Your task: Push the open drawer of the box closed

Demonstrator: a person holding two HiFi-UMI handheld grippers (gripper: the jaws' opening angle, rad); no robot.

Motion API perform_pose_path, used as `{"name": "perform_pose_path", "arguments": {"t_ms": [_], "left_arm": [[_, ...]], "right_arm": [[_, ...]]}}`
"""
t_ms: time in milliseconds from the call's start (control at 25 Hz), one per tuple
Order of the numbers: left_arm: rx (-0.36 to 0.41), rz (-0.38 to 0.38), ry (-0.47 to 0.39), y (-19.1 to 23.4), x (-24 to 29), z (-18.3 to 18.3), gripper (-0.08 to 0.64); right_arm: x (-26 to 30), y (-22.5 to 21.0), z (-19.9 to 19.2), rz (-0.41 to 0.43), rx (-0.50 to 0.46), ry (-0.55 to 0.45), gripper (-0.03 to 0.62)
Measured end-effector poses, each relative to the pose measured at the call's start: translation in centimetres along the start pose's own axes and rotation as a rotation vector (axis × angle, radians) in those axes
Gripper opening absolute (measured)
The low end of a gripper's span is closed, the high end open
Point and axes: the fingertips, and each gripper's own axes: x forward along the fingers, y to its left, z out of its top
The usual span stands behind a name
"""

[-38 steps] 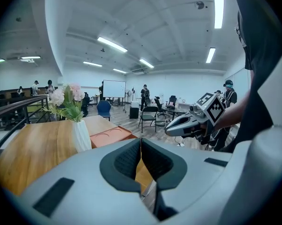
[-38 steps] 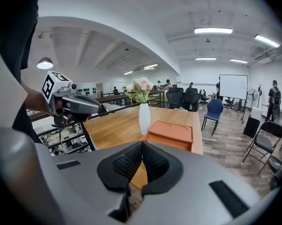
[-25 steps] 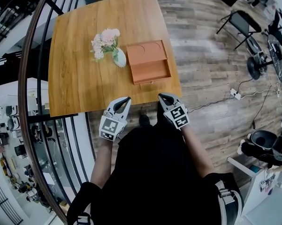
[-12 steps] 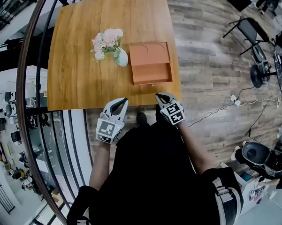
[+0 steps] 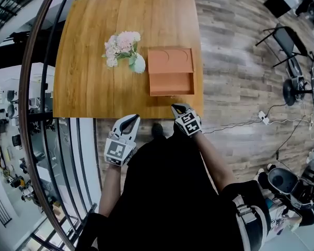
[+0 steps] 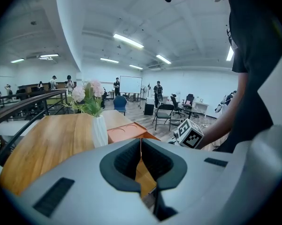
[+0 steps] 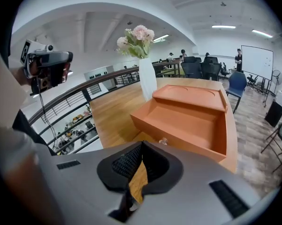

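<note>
An orange box sits on the wooden table, near its right front corner. Its drawer is pulled out toward me, empty, with a small knob on the front. My right gripper is shut and hovers just over the table's front edge, a short way in front of the drawer. My left gripper is shut too and hangs off the table, below its front edge. In the right gripper view the drawer fills the middle. In the left gripper view the box shows behind the vase.
A white vase of pink flowers stands just left of the box. A curved dark railing runs along the table's left side and front. Chairs and cables lie on the wood floor to the right.
The view has shifted, so the table sits lower in the frame. My right gripper has come nearer the drawer front; my left gripper has dropped back slightly from the table edge.
</note>
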Motion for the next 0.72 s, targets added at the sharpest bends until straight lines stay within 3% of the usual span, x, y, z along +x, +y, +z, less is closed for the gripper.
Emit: {"name": "perform_pose_path", "arguments": {"t_ms": [120, 240, 440, 600, 720], "left_arm": [[0.003, 0.005, 0.002, 0.0, 0.2, 0.3, 0.025], [0.002, 0.017, 0.063, -0.2, 0.0, -0.1, 0.025], [-0.003, 0.021, 0.009, -0.6, 0.3, -0.2, 0.025], [-0.023, 0.034, 0.072, -0.8, -0.3, -0.7, 0.025], [-0.026, 0.043, 0.073, -0.8, -0.6, -0.8, 0.025]], "right_arm": [[0.6, -0.9, -0.3, -0.009, 0.026, 0.015, 0.017], [1.3, -1.9, -0.7, -0.018, 0.08, 0.003, 0.028], [2.5, -3.5, -1.7, -0.034, 0.177, 0.019, 0.054], [3.2, -4.4, -2.7, -0.055, 0.249, 0.037, 0.091], [3.5, -4.6, -2.7, -0.064, 0.269, 0.036, 0.107]]}}
